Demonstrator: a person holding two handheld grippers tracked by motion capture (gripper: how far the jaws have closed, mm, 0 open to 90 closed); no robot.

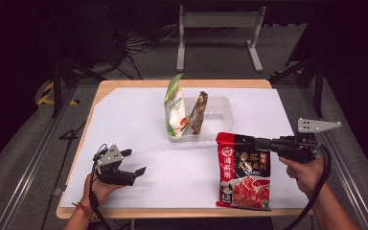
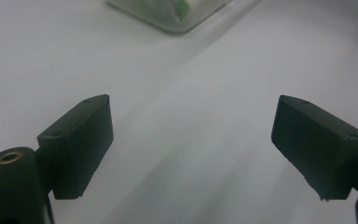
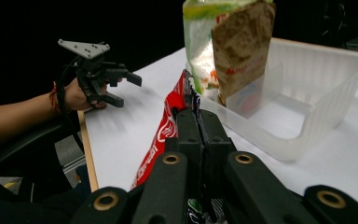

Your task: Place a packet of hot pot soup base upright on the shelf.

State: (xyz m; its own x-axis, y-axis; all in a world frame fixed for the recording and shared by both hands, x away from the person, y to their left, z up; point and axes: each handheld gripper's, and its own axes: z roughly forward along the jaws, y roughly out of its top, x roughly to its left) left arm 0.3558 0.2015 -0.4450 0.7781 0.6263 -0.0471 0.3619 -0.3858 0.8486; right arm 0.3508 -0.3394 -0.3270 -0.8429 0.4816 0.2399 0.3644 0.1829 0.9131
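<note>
Right gripper (image 1: 261, 143) at 4 o'clock of the table, jaws clamped tight on the top edge of a red and black pouch (image 1: 244, 170); in the right gripper view the two black jaws pressed together with the red pouch (image 3: 161, 140) edge pinched between them. Pouch hanging from that grip, its lower end at the near edge of the white sheet (image 1: 139, 124). Left gripper (image 1: 134, 163) at 8 o'clock, held in a hand (image 1: 98, 189), jaws spread wide and holding nothing; in the left gripper view only bare white sheet (image 2: 191, 140) between the pads. Large Chinese characters printed on the pouch face, plus a red-and-white round logo at upper left and a picture of red food below; characters too small to read. Clear plastic tray (image 1: 218, 112) at 12 o'clock, a green and white bag (image 1: 175, 108) and a brown bag (image 1: 197, 112) standing upright inside it, side by side at its left end; print on both unreadable. White sheet over a light wooden table (image 1: 182, 83). Grey floor (image 1: 211, 52), cables and a pale metal stand (image 1: 219, 36) behind, dark surroundings.
</note>
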